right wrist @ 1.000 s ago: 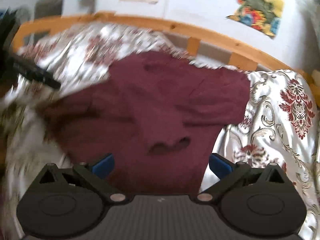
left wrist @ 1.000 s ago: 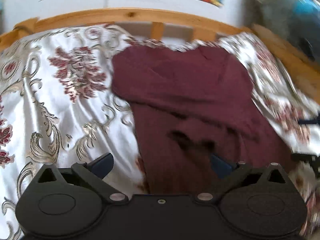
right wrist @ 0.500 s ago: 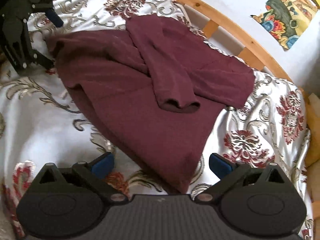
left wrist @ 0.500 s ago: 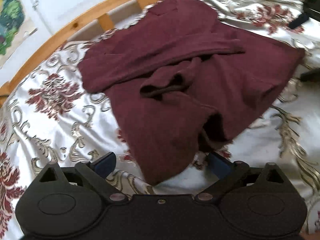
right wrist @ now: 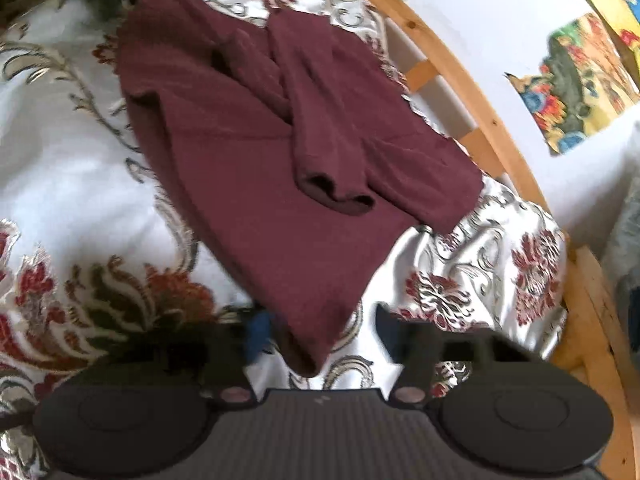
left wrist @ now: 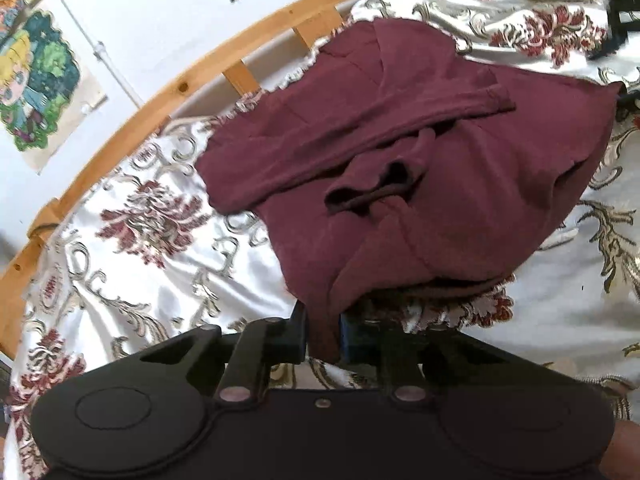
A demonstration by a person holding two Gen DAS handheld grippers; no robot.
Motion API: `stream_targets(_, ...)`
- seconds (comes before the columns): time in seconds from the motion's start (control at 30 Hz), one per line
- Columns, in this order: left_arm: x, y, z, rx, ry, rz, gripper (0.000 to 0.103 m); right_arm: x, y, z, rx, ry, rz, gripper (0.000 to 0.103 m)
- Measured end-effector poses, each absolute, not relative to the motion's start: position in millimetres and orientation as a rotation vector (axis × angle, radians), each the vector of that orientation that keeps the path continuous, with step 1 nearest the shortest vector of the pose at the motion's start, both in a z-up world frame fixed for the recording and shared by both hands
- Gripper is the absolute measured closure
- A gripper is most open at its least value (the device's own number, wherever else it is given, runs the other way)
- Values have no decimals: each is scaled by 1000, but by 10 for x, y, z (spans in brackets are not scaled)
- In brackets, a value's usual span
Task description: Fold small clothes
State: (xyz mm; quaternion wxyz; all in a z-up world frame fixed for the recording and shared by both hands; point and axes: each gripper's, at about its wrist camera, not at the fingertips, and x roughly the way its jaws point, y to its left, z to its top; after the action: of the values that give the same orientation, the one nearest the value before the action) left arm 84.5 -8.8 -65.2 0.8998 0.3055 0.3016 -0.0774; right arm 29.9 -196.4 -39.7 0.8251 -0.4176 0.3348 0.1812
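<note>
Left tongs (left wrist: 323,334) pinch the knit maroon sweater's (left wrist: 400,168) hem corner; right tongs (right wrist: 320,332) straddle another, parted.

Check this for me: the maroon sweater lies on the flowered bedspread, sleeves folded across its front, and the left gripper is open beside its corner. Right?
Not quite. In the left wrist view the left gripper is shut on a corner of the maroon sweater, not open beside it. The flowered bedspread and folded sleeves are as you said.

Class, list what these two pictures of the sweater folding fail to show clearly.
- Right gripper: right view, motion blur hides whether it grips the sweater.
- Sweater corner inside left gripper: left view, covered by the fingers.
- Wall poster: left view, cut by the edge.
</note>
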Motion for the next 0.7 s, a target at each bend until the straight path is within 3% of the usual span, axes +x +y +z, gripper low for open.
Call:
stream_targets(0.03, 838, -71, -623, 622, 619, -156, 89, 310, -1960, -399, -886, 714, 389, 90)
stream_targets(0.33, 619, 254, -95, 434, 572, -120, 91, 267, -2149, 224, -699, 650, 337, 93)
stream_targets(0.7, -199, 776, 447, 148, 626, -217, 91, -640, -2265, 1148, -588, 581, 348, 93)
